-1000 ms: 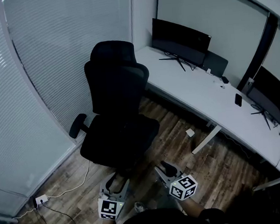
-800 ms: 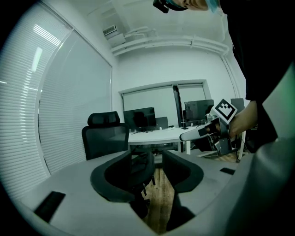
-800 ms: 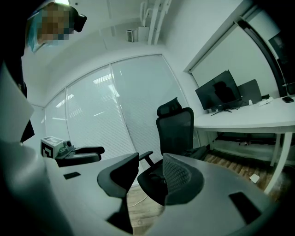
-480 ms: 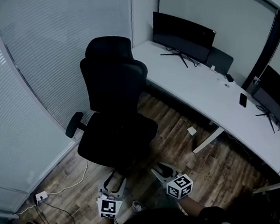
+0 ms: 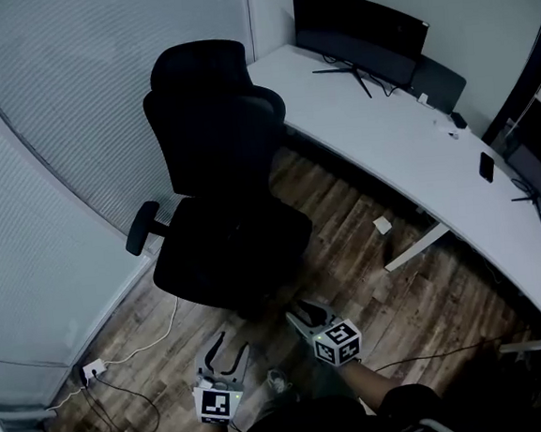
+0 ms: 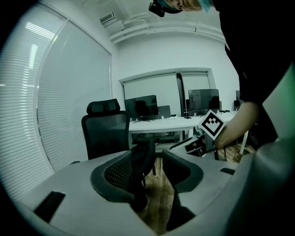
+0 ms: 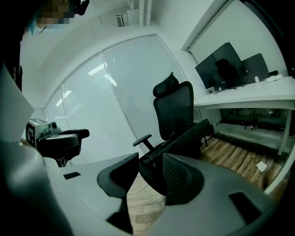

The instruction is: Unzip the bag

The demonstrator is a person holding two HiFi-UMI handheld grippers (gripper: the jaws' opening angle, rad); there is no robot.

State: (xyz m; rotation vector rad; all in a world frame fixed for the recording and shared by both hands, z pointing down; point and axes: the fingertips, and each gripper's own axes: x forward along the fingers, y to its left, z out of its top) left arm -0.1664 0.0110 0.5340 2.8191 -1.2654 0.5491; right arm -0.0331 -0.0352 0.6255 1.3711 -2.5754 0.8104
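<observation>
Black on black in head view: the bag (image 5: 242,239) seems to lie flat on the seat of the office chair (image 5: 213,121), and I can't trace its edges or zip. Left tool (image 5: 227,348) and right tool (image 5: 300,309) hang over the wood floor (image 5: 419,301), short of the chair and well apart from the bag. Left gripper view: jaws spread, only floor and the dark seat beyond. Right gripper view: jaws spread, empty; the flat dark slab on the seat is likely the bag. My guess: soft, light fabric that will drag with the slider, so pin the cloth by the zip end with one tool and pinch the pull tab with the other. Versus a second ago: both tools lower, chair higher in frame.
</observation>
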